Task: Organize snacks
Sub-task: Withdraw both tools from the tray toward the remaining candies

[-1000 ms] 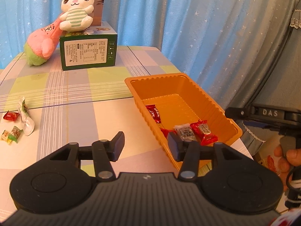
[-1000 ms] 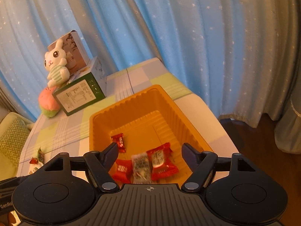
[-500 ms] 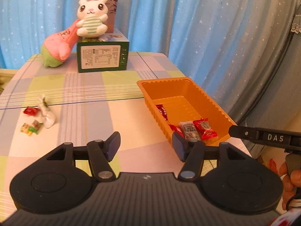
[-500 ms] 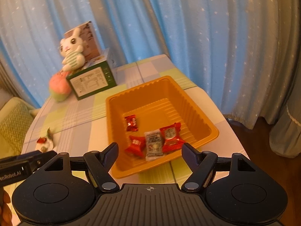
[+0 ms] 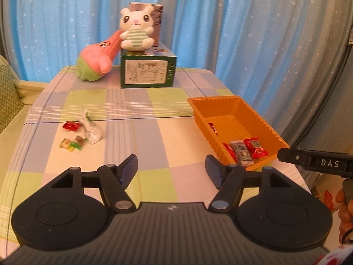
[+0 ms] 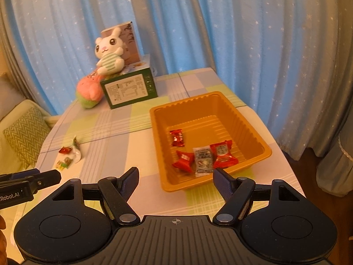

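Observation:
An orange tray (image 5: 260, 119) (image 6: 247, 119) sits at the table's right side and holds several wrapped snacks: red packets (image 6: 224, 153) (image 5: 256, 147), a grey packet (image 6: 203, 160) and a small red one (image 6: 177, 137). Loose candies lie on the cloth at the left: a red one (image 5: 70, 125), a white wrapper (image 5: 91, 130) and a yellow-green one (image 5: 70, 144), seen also in the right wrist view as a small candy cluster (image 6: 68, 156). My left gripper (image 5: 171, 169) hangs over the table's near middle, its jaws opening with nothing between them. My right gripper (image 6: 176, 179) stands open and empty before the tray's near rim.
A green box (image 5: 147, 71) with a rabbit plush (image 5: 135, 31) and a smaller box on top stands at the back, a pink-green plush (image 5: 97, 60) beside it. Blue curtains hang behind. The table edge drops off right of the tray. A cushioned seat (image 6: 24, 130) lies left.
Both grippers have drawn back and risen from the tray, so more of the table shows. The left jaws have spread wider. The snacks in the tray have stayed put.

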`<state>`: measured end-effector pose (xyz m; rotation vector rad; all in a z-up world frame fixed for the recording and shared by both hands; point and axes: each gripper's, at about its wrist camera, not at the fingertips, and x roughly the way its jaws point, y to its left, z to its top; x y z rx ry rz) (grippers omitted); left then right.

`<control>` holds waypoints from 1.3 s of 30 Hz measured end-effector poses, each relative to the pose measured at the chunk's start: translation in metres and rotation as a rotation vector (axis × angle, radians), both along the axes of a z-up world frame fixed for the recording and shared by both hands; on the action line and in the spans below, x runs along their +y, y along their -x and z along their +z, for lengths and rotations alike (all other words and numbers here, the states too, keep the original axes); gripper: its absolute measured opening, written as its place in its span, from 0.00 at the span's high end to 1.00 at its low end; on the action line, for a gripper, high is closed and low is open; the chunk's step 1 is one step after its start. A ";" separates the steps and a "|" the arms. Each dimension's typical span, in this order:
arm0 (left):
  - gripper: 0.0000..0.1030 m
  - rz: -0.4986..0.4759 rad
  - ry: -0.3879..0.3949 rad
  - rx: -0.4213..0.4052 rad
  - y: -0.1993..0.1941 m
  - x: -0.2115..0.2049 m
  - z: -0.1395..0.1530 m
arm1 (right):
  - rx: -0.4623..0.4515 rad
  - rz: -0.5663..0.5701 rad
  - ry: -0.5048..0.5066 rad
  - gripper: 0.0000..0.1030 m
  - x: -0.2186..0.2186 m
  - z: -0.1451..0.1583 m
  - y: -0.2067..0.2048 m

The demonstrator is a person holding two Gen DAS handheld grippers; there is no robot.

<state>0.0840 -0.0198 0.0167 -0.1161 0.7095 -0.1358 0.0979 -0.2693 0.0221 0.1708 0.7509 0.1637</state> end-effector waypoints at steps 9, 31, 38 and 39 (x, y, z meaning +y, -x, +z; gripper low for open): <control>0.36 0.049 -0.004 -0.007 0.015 0.029 0.003 | -0.016 0.047 0.025 0.28 0.026 0.006 0.004; 0.35 0.213 -0.067 0.016 0.022 0.117 -0.011 | -0.034 0.198 -0.021 0.28 0.101 -0.006 -0.024; 0.35 0.215 -0.083 0.028 0.007 0.131 -0.024 | -0.027 0.239 -0.019 0.28 0.122 -0.019 -0.039; 0.35 0.215 -0.085 0.032 0.003 0.133 -0.026 | -0.026 0.246 -0.017 0.28 0.126 -0.021 -0.041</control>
